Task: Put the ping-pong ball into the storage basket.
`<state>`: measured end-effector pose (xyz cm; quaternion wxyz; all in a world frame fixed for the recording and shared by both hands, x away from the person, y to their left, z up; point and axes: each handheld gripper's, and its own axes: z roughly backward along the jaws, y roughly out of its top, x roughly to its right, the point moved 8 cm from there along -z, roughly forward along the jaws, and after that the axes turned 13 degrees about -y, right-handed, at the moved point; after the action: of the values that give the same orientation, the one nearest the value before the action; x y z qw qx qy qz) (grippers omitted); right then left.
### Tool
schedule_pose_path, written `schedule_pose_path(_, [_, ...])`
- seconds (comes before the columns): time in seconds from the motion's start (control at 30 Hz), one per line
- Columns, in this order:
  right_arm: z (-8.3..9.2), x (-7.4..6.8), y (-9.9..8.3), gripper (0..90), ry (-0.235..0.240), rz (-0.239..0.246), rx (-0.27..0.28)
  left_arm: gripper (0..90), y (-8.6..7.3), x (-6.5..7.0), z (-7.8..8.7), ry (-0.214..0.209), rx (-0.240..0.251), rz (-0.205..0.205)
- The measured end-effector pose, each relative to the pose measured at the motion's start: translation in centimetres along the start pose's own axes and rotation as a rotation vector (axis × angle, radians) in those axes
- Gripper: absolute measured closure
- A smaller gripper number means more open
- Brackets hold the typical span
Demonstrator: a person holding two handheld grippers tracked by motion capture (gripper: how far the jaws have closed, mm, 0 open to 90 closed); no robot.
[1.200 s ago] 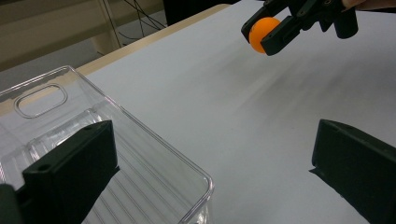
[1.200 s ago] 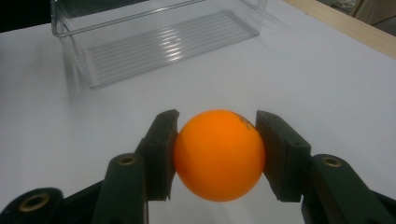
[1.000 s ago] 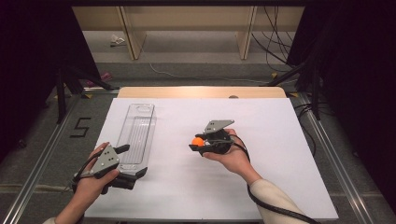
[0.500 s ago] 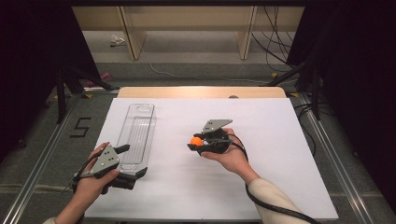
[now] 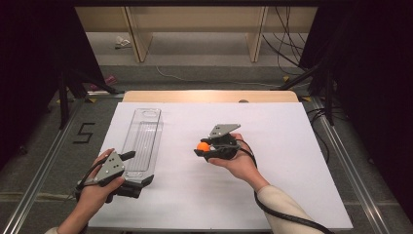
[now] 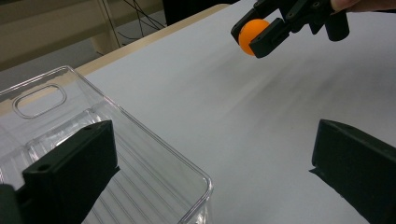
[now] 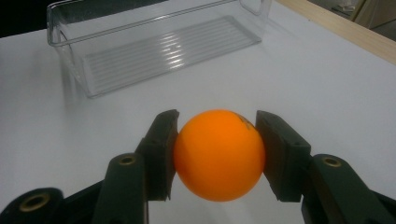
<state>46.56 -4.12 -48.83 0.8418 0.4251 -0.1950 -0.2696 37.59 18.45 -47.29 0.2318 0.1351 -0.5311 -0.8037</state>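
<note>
Orange ball (image 7: 218, 154) sits clamped between the right gripper (image 7: 217, 156) jaws above the table (image 7: 327, 84).

Right gripper (image 5: 204, 147) clamps an orange ball (image 5: 202, 146) beside the clear tray (image 5: 142, 141).

The ball (image 7: 218, 154) is bright orange. The desk (image 5: 292, 146) is white. The tray (image 7: 159, 46) is see-through with lines. The hand-held gripper (image 7: 217, 156) is black.

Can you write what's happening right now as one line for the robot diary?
right gripper: shut on orange ball, above white table | left gripper: open at near end of clear tray | tray: empty
</note>
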Motion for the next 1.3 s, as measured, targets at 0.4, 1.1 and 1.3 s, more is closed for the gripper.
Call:
schedule_pose_path(0.4, [-0.4,0.0,0.3,51.4,0.002,-0.004,0.004,0.0,0.0,0.0,0.0,-0.001,0.0,0.0])
schedule_pose_path(1.1, [-1.0,-0.1,0.7,51.4,-0.002,-0.007,0.008,0.0,0.0,0.0,0.0,-0.001,0.0,-0.002])
schedule_pose_path(1.3, [-1.2,-0.1,0.8,51.4,-0.002,-0.006,0.01,0.0,0.0,0.0,0.0,-0.001,0.0,-0.003])
